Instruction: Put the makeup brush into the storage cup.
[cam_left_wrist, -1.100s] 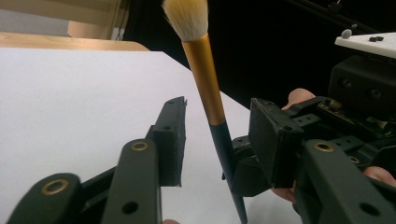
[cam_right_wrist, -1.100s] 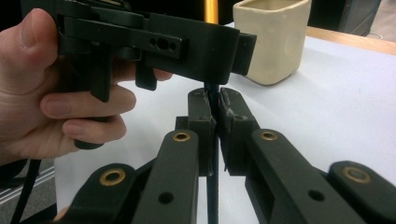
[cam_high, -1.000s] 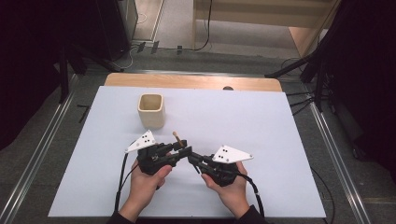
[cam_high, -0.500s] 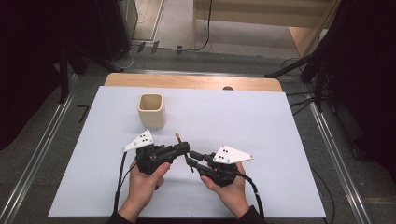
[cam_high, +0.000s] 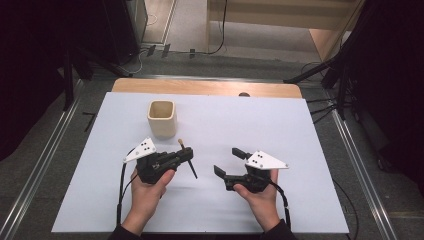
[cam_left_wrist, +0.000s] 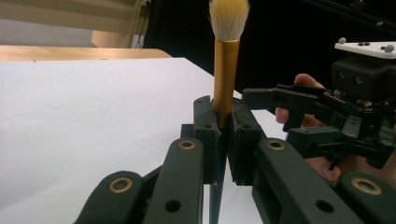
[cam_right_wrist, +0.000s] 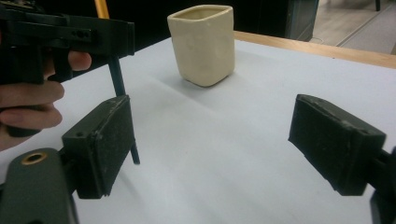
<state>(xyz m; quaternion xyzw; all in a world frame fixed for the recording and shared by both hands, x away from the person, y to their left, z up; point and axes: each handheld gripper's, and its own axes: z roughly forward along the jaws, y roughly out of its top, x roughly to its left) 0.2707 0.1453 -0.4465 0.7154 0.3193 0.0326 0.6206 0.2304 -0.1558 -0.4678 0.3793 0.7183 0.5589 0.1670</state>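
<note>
Black right gripper has drawn away, jaws wide; left gripper still clamps the brush.

A cream cup stands on a white-covered wooden table, beyond the left gripper.

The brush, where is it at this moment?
The brush is clamped in the left claw, left of table centre in the high view, bristles up, just in front of the cream cup; the open right claw is beside it.
</note>
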